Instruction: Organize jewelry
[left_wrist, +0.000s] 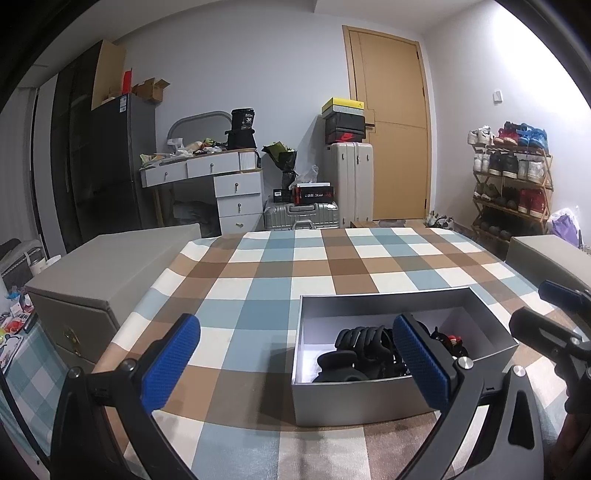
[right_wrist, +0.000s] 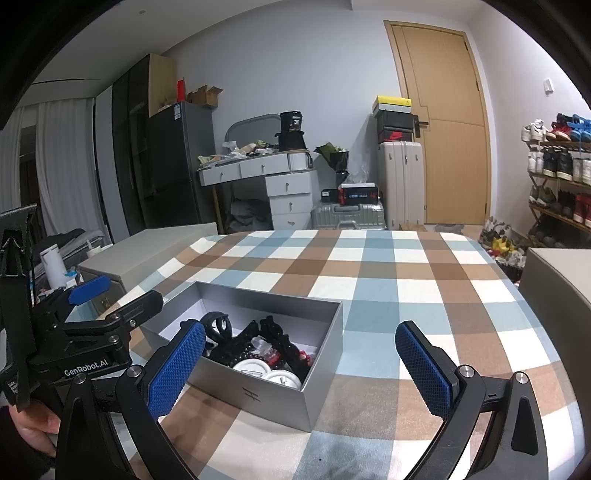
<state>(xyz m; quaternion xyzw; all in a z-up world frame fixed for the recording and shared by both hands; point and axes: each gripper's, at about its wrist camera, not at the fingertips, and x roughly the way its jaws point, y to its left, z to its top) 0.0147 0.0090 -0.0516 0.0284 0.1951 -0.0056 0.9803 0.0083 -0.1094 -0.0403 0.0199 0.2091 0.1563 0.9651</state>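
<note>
An open grey box (left_wrist: 369, 400) stands on the checked tablecloth (left_wrist: 258, 288) near the table's front edge. Inside it lie black hair claws (left_wrist: 364, 349). The right wrist view shows the same box (right_wrist: 258, 395) with a black claw (right_wrist: 218, 325), black beaded pieces (right_wrist: 275, 338) and white round lids (right_wrist: 255, 369). My left gripper (left_wrist: 295, 363) is open, its right pad in front of the box's near side and its left pad over bare cloth. My right gripper (right_wrist: 301, 369) is open too, with the box's right corner between its fingers. Neither holds anything.
Each gripper shows in the other's view: the right one (left_wrist: 550, 314) beside the box's right end, the left one (right_wrist: 114, 299) at its left end, held by a hand (right_wrist: 33, 424). Large grey storage boxes (left_wrist: 103, 266) (right_wrist: 554, 280) flank the table.
</note>
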